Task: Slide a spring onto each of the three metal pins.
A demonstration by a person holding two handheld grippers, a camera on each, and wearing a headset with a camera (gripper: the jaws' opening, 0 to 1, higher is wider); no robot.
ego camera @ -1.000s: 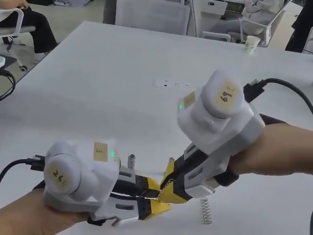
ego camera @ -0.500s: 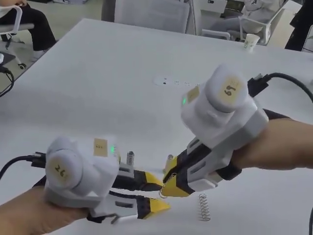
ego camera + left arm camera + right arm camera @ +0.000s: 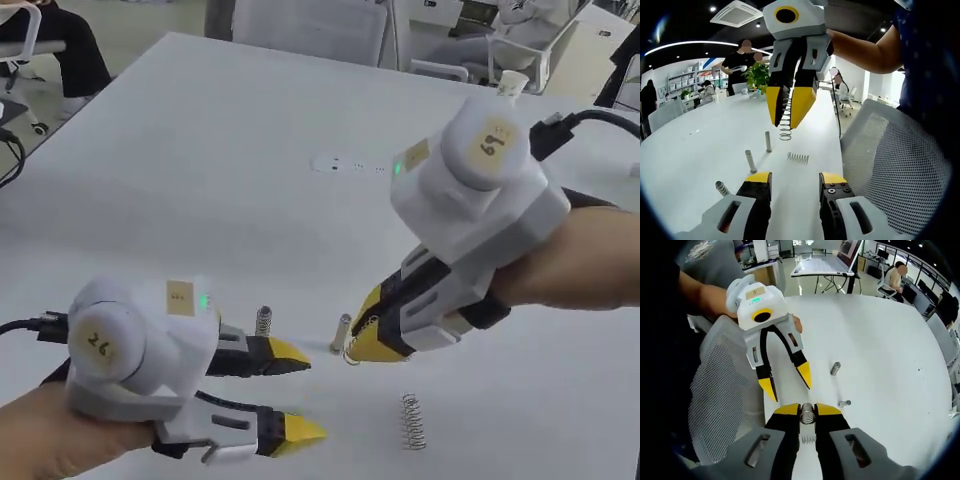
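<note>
Left claw (image 3: 308, 393) has backed off from right claw (image 3: 358, 345) and gapes open; right claw clamps a spring (image 3: 807, 414) just beside a bare pin (image 3: 341, 333).

Left gripper (image 3: 311, 396): I see it low, jaws spread wide, gripping nothing, tips pointing right.
Right gripper (image 3: 358, 345): I see it higher, angled down-left, jaws pinched on a spring (image 3: 807, 416), tips near the left's.

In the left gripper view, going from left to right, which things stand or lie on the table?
First the pin with spring → near bare pin → far bare pin → loose spring.
</note>
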